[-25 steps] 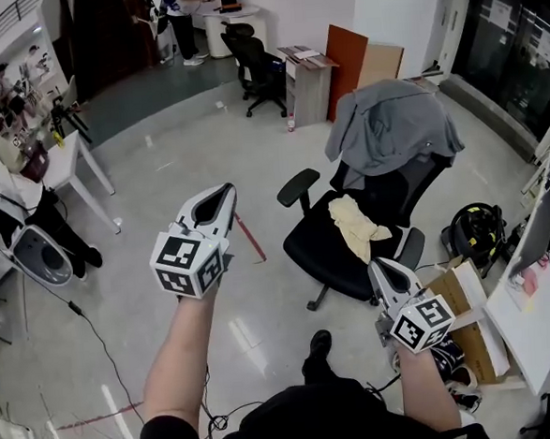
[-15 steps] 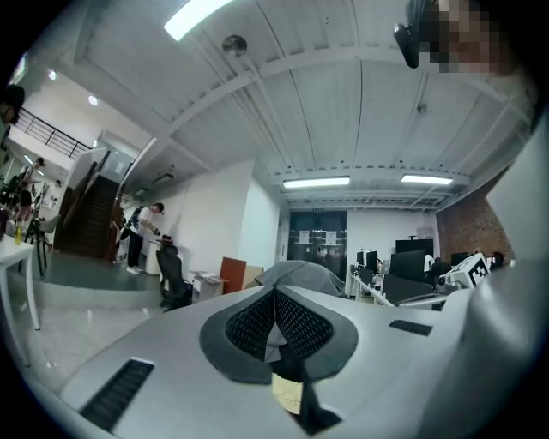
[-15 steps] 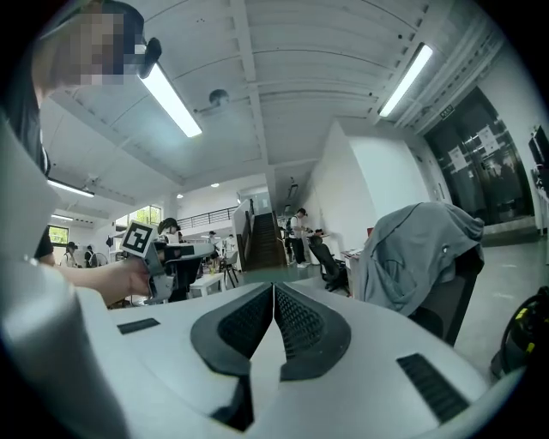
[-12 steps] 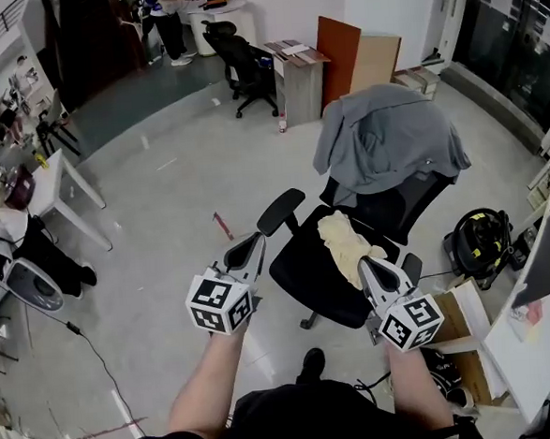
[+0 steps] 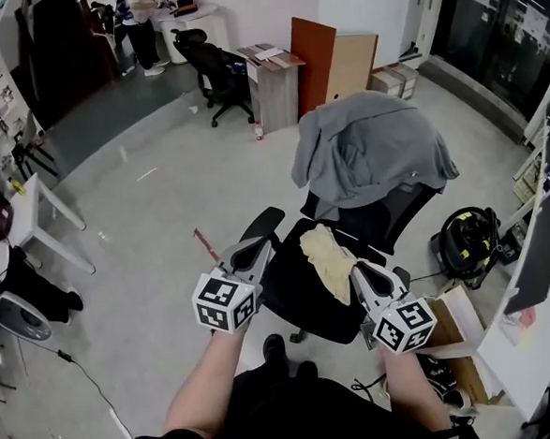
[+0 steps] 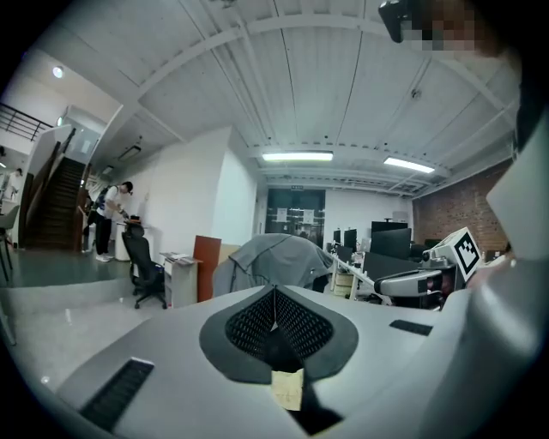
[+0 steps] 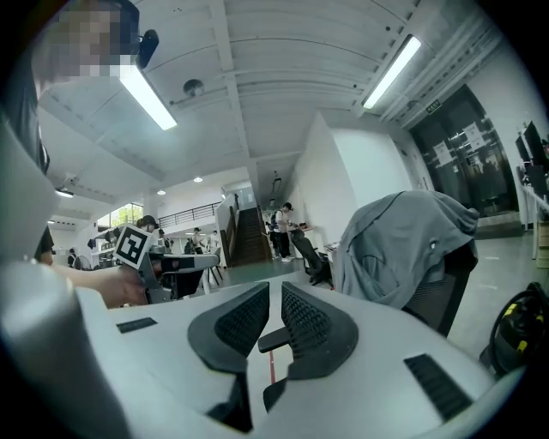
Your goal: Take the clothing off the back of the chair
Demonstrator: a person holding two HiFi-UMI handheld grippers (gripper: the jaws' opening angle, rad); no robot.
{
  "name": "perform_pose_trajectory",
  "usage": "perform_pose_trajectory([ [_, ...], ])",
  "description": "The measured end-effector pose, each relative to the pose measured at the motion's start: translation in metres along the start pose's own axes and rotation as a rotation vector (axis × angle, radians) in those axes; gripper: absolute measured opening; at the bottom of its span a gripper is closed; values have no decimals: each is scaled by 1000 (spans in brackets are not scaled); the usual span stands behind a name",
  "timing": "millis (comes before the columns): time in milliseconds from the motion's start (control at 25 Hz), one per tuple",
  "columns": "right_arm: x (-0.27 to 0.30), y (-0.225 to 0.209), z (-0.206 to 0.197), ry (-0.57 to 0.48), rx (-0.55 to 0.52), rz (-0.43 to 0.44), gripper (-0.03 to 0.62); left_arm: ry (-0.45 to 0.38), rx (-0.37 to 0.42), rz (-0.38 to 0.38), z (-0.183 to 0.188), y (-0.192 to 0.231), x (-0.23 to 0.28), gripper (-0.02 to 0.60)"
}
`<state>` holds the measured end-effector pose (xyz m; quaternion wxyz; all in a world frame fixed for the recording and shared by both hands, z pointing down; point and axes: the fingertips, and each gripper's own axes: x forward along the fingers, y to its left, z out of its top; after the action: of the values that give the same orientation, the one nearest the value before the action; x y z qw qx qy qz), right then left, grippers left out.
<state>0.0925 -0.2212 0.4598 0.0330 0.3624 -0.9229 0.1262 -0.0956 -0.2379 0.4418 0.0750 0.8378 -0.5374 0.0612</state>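
A grey garment (image 5: 369, 151) hangs over the back of a black office chair (image 5: 309, 301); a pale yellow cloth (image 5: 329, 257) lies on the seat. My left gripper (image 5: 258, 246) is shut and empty by the chair's left armrest, well short of the garment. My right gripper (image 5: 361, 271) hovers at the seat's near right edge. Its jaws have just been opening to a narrow slit, with nothing between them. In the left gripper view the shut left gripper (image 6: 274, 296) points at the garment (image 6: 270, 257). In the right gripper view the garment (image 7: 399, 249) hangs to the right of the right gripper (image 7: 274, 296).
A black and yellow bag (image 5: 469, 238) lies on the floor right of the chair, with a cardboard box (image 5: 451, 314) and a desk (image 5: 528, 281) nearer me. Behind the chair stand wooden boards (image 5: 334, 60), a cabinet (image 5: 270, 83) and another office chair (image 5: 210, 68).
Both grippers have come in toward the chair and lower. The left one swung from out at the left to beside the seat. The chair now sits closer and more central.
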Motion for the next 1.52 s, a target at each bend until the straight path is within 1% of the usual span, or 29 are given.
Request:
perform_pose_trajectory([
  [80, 10, -13, 1, 9, 4, -39, 88, 4, -3, -29, 1, 11, 19, 3],
  [120, 15, -19, 2, 13, 8, -60, 97, 7, -6, -45, 1, 17, 28, 3],
  [320, 50, -46, 15, 17, 20, -173, 121, 24, -6, -130, 1, 49, 67, 3],
  [480, 76, -57, 26, 22, 5, -237, 140, 24, 10, -199, 5, 71, 96, 3],
  [600, 80, -73, 32, 41, -11, -299, 149, 32, 4, -243, 5, 76, 115, 3],
  [800, 82, -118, 38, 57, -9, -398, 160, 51, 5, -307, 0, 73, 157, 5],
  [960, 88, -164, 37, 60, -3, -441, 177, 65, 19, -327, -1, 68, 194, 5],
  [1200, 103, -239, 44, 60, 31, -481, 222, 87, 23, -325, 7, 62, 243, 5],
  [1320, 114, -282, 48, 63, 46, -511, 229, 106, 31, -319, 7, 63, 268, 5],
  [1520, 138, -345, 36, 106, 101, -561, 249, 129, 17, -334, -2, 58, 307, 5],
])
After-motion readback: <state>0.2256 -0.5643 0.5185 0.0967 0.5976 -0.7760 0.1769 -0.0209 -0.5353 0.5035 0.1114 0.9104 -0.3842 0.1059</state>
